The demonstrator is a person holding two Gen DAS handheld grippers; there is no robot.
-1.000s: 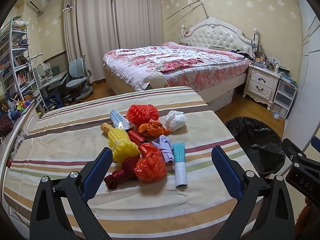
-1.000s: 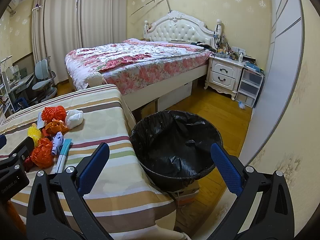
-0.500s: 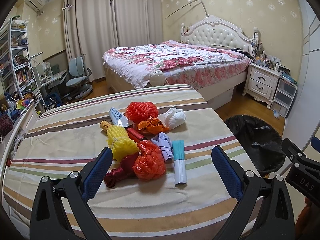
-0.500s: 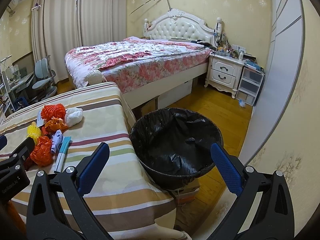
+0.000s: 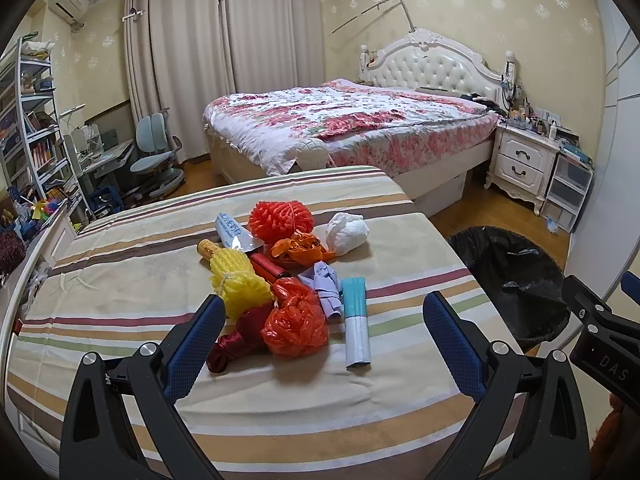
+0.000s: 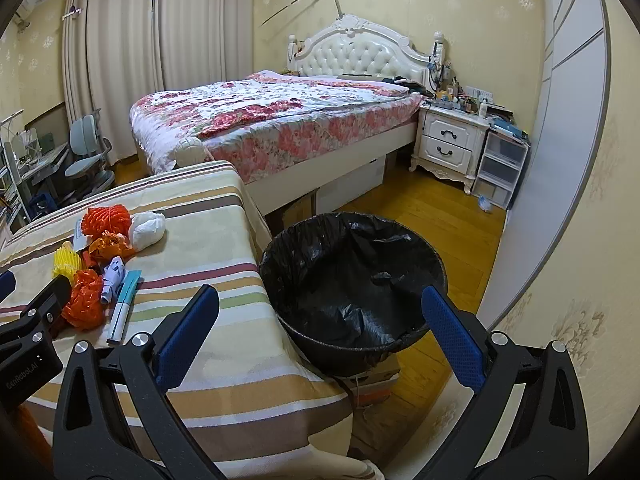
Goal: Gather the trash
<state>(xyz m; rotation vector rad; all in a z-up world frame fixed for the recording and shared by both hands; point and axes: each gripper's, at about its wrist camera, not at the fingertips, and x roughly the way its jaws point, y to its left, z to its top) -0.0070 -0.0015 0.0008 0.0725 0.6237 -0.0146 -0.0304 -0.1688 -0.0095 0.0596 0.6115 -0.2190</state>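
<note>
**Both grippers empty above the striped table; trash pile untouched**

Left gripper [image 5: 324, 340]: blue-padded jaws spread wide, nothing between them. It hangs over the near edge of the striped cloth-covered table [image 5: 132, 280], pointed at the trash pile, not touching it.

Right gripper [image 6: 320, 330]: jaws likewise wide apart and empty. It is held over the table's right corner, facing the round black bin lined with a black plastic bag [image 6: 352, 280]. The bin stands on the wooden floor just beside the table's right edge; only the crumpled liner shows inside.

Trash, all clustered at mid-table, pieces touching or overlapping:
- crumpled orange-red plastic bag [image 5: 296, 326], nearest the left gripper
- dark red satin bundle [image 5: 236, 344], to its left, partly under it
- yellow foam fruit net [image 5: 238, 280], behind the bundle
- teal-and-white rolled paper tube [image 5: 357, 320], lying flat on the right side of the pile
- pale lilac crumpled paper [image 5: 326, 284], between tube and orange-red bag
- orange crumpled wrapper [image 5: 300, 248]
- red-orange foam net ball [image 5: 280, 220], far side
- white wadded tissue [image 5: 347, 232], far right of the pile
- silver foil wrapper with blue print [image 5: 234, 232], far left

Background: bed with floral quilt [image 5: 344, 120]
</note>
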